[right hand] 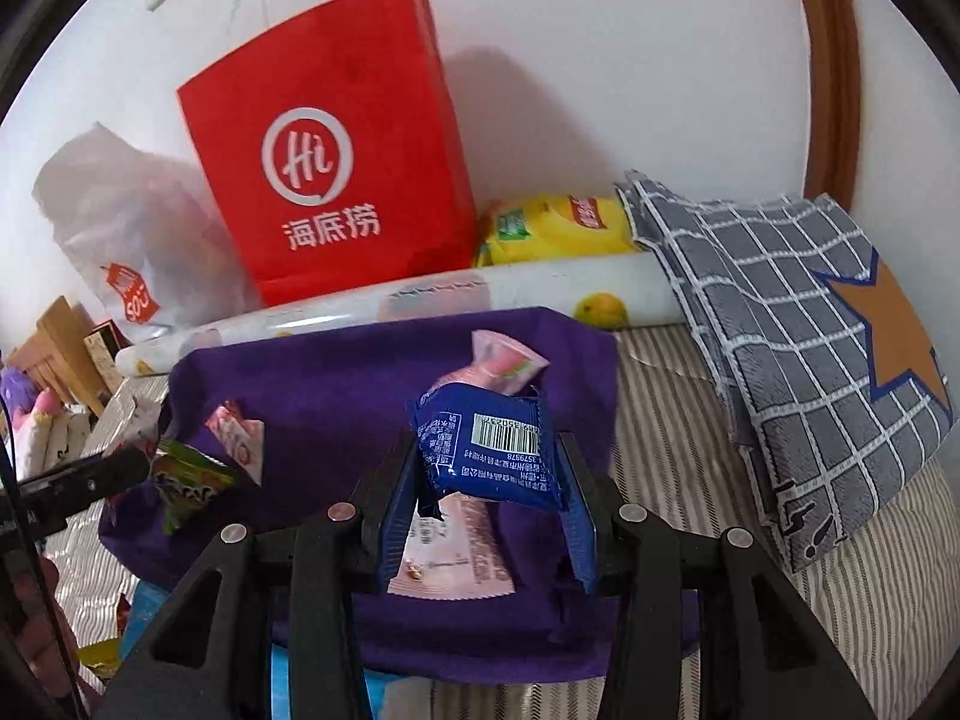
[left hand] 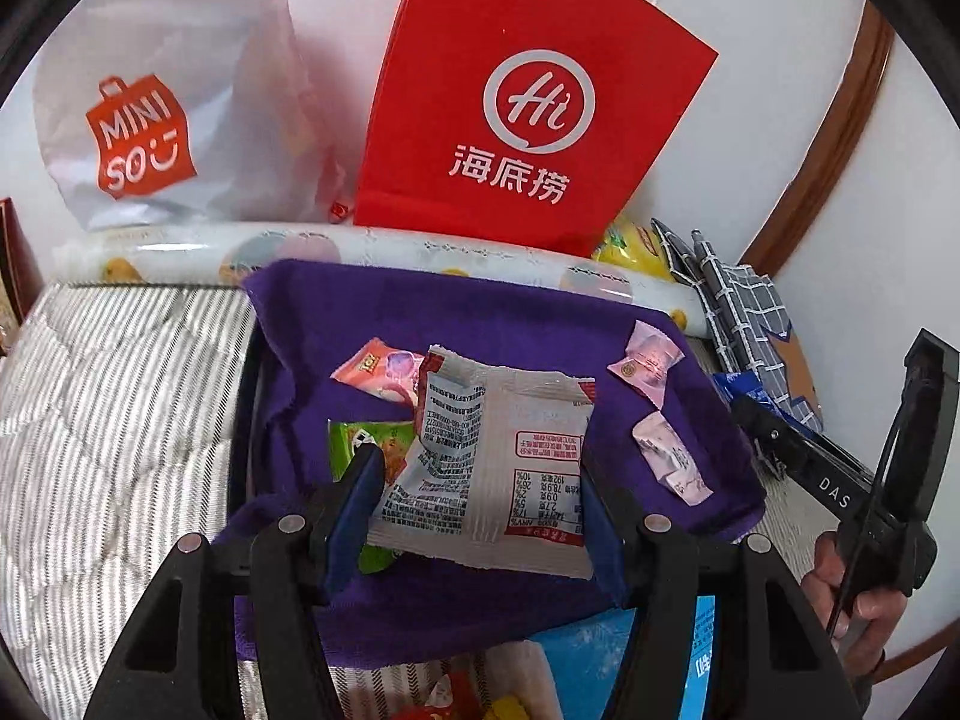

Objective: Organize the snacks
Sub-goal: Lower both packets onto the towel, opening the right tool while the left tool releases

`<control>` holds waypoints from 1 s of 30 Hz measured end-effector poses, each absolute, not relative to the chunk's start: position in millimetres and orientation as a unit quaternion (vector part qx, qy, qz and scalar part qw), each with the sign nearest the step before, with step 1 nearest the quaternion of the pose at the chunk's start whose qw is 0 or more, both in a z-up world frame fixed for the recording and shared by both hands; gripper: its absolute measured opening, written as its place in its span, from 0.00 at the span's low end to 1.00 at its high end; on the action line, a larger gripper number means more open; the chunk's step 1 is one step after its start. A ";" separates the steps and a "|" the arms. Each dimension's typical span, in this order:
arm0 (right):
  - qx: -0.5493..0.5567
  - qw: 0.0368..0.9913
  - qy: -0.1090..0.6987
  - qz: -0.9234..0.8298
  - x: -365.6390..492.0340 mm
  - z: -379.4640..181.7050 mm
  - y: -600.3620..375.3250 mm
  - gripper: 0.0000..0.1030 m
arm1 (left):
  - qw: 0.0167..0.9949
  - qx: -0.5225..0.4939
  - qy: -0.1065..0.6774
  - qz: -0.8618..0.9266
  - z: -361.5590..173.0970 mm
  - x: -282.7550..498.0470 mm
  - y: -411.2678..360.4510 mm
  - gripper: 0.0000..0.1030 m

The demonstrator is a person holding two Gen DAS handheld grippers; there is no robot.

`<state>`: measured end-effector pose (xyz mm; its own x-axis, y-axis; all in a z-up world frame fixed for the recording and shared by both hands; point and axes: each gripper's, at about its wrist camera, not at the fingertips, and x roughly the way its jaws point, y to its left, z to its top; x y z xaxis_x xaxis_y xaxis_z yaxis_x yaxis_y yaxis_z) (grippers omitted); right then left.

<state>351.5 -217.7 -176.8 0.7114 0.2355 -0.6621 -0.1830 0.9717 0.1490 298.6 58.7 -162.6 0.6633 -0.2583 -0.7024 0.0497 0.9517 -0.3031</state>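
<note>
Gripping a white and red snack packet (left hand: 486,468) between its blue pads, the left gripper (left hand: 480,516) hangs over the purple cloth (left hand: 456,312). The right gripper (right hand: 489,516) is clamped on a blue snack packet (right hand: 486,450) above a pink packet (right hand: 462,552). At 12 o'clock stands a red paper bag (right hand: 336,138).

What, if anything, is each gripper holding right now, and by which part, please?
The left gripper clamps a white-and-red snack packet across its side edges; the right gripper clamps a blue snack packet likewise.
</note>
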 end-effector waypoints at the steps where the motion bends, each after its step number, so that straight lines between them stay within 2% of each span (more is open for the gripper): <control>1: 0.036 0.925 0.362 0.114 351.7 -177.2 -218.2 0.42 | 0.903 -0.131 0.400 -0.084 -162.6 298.4 59.6 0.58; 11: 0.017 0.918 0.378 0.116 353.6 -191.5 -212.3 0.43 | 0.912 -0.124 0.385 -0.070 -169.1 296.7 60.1 0.58; 30: 0.015 0.911 0.398 0.108 359.3 -203.3 -212.8 0.44 | 0.900 -0.145 0.403 -0.082 -179.0 302.4 60.8 0.59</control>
<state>359.3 -212.8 -203.3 0.6594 0.2077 -0.7225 -0.1840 0.9764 0.1128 302.4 60.8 -179.0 0.6620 -0.2646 -0.7012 0.0304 0.9443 -0.3276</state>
